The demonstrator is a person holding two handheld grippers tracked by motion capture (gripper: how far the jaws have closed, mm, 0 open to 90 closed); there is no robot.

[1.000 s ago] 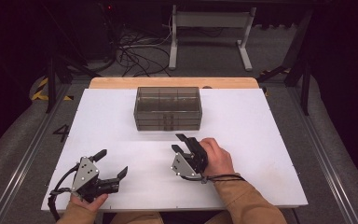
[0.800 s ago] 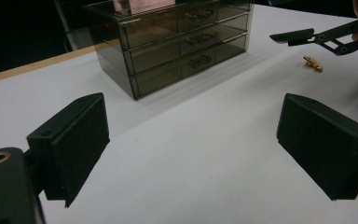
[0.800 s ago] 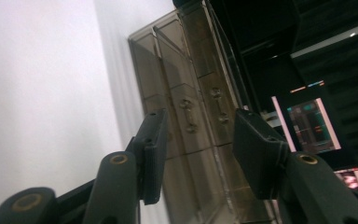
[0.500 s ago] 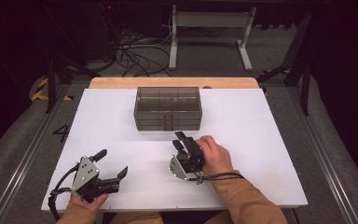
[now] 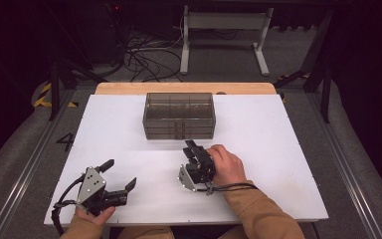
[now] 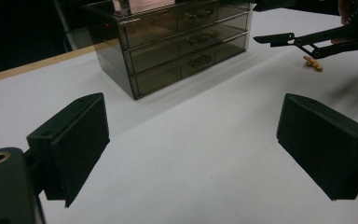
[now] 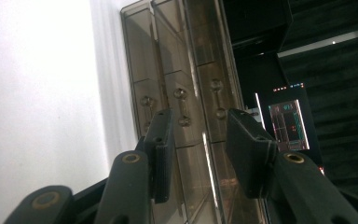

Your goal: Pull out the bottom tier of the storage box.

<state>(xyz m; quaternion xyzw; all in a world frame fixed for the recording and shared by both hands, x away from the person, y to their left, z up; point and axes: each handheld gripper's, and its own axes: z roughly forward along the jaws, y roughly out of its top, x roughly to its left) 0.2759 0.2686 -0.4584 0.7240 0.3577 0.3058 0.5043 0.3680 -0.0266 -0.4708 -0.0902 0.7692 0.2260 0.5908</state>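
Observation:
A smoky see-through drawer unit (image 5: 179, 115) with three drawers stands at the back middle of the white table (image 5: 278, 134). My right gripper (image 5: 191, 148) lies on its side just in front of the unit and points at it. Its jaws have just been closing; they stand partly open with nothing between them (image 7: 198, 140), and the drawer fronts (image 7: 186, 93) show beyond them. My left gripper (image 5: 120, 173) rests at the front left, wide open and empty (image 6: 191, 140). A small gold piece (image 6: 312, 63) lies on the table below one of the right gripper's fingers (image 6: 307, 39).
The table's wooden back strip (image 5: 129, 88) runs behind the drawer unit (image 6: 182, 42). Beyond it are a metal stand (image 5: 224, 30) and loose cables (image 5: 144, 55) on the floor. White table surface stretches to the right of the hands and to both sides of the unit.
The right gripper's jaws have drawn closer together and the hand has edged slightly left. The left gripper has not moved.

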